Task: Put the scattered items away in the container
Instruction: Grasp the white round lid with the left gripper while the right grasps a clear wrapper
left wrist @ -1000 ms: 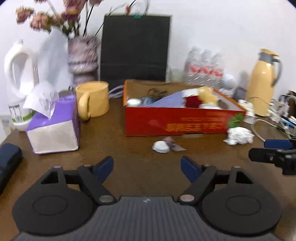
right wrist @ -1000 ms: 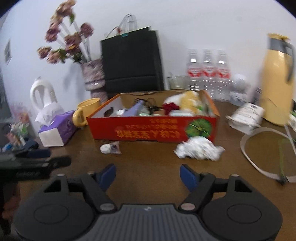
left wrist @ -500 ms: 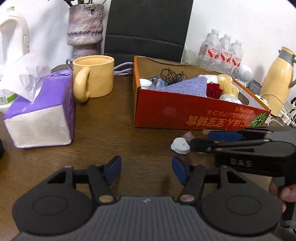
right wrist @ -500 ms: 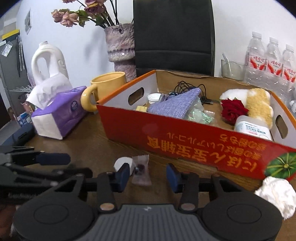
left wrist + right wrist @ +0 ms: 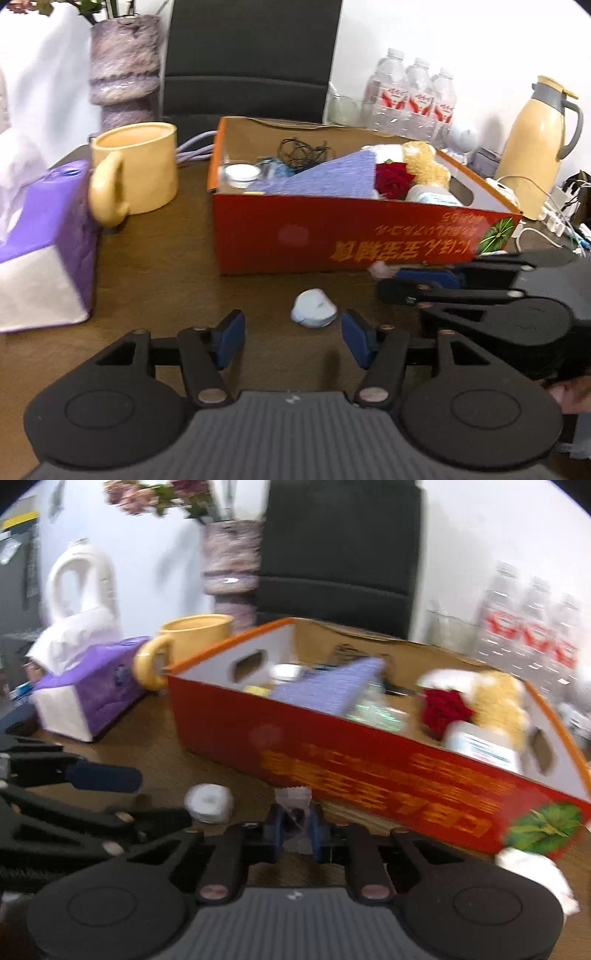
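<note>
Your right hand-held gripper point(image 5: 295, 830) is clamped on the small clear packet point(image 5: 293, 805) lying on the worktop point(image 5: 166, 266) just in front of the red box point(image 5: 332, 236). The pads meet it low and from the near side, which keeps the box wall clear of the fingers and leaves the packet free to come up over the rim. The packet is thin, see-through plastic with something small and dark inside; the view is blurred, so you cannot make out more than that. Its far edge sits close to the foot of the box.

Your left hand-held gripper point(image 5: 293, 339) has its jaws apart with nothing between them. It points at the white disc point(image 5: 314, 314), which lies on the worktop just beyond the fingertips, slightly towards the right pad point(image 5: 356, 341) and apart from both. That line-up looks like a set-up for the next pick, with the two hands working side by side so each takes one piece.

The disc is a pale, roundish, flattish thing with a faint fold or seam across its top; it probably needs a low, level pinch.

The box already holds a blue cloth point(image 5: 332, 177), a red rose point(image 5: 393, 179), a plush toy point(image 5: 424, 162), a cable and some small tubs. A crumpled tissue point(image 5: 532, 875) waits at the box's right corner, outside it.
</note>
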### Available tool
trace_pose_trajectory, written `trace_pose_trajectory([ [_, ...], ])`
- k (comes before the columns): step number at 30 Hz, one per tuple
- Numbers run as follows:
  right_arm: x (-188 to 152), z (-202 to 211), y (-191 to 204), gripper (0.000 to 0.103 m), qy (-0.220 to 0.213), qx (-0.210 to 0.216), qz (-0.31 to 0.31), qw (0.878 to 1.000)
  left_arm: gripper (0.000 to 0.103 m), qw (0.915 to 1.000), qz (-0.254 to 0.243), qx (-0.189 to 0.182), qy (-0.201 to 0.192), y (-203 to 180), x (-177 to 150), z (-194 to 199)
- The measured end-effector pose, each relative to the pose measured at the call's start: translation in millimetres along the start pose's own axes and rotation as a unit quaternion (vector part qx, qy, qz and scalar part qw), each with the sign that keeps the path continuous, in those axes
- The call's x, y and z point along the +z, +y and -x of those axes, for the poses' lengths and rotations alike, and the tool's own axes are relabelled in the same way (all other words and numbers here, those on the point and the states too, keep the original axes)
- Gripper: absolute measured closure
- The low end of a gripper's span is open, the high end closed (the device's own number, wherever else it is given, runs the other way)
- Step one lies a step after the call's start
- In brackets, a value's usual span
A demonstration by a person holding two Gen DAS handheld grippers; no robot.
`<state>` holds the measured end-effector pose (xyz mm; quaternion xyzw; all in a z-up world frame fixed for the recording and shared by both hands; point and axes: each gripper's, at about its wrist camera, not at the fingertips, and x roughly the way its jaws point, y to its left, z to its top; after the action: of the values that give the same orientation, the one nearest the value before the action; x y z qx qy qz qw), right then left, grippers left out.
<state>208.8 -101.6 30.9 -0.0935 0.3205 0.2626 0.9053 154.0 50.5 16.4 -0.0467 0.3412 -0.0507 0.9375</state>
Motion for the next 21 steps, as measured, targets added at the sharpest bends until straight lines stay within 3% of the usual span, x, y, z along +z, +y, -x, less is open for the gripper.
trace_pose_trajectory([
  [3,-7,20,-20,0.091,-0.013,-0.008,-0.029,0.999,0.047,1.0,-0.001,0.001,0.006,-4,6,-11],
  [7,-17,46,-33,0.091,-0.025,-0.014,-0.051,0.998,0.074,0.9998,-0.02,0.009,0.005,-12,6,-18],
  [13,-28,73,-28,0.091,-0.04,-0.008,-0.052,0.998,0.075,0.9993,-0.029,0.023,0.001,-17,-1,-8],
  [21,-56,124,-19,0.091,-0.069,-0.001,-0.085,0.994,0.075,0.9981,-0.008,0.041,-0.046,-32,-42,69],
])
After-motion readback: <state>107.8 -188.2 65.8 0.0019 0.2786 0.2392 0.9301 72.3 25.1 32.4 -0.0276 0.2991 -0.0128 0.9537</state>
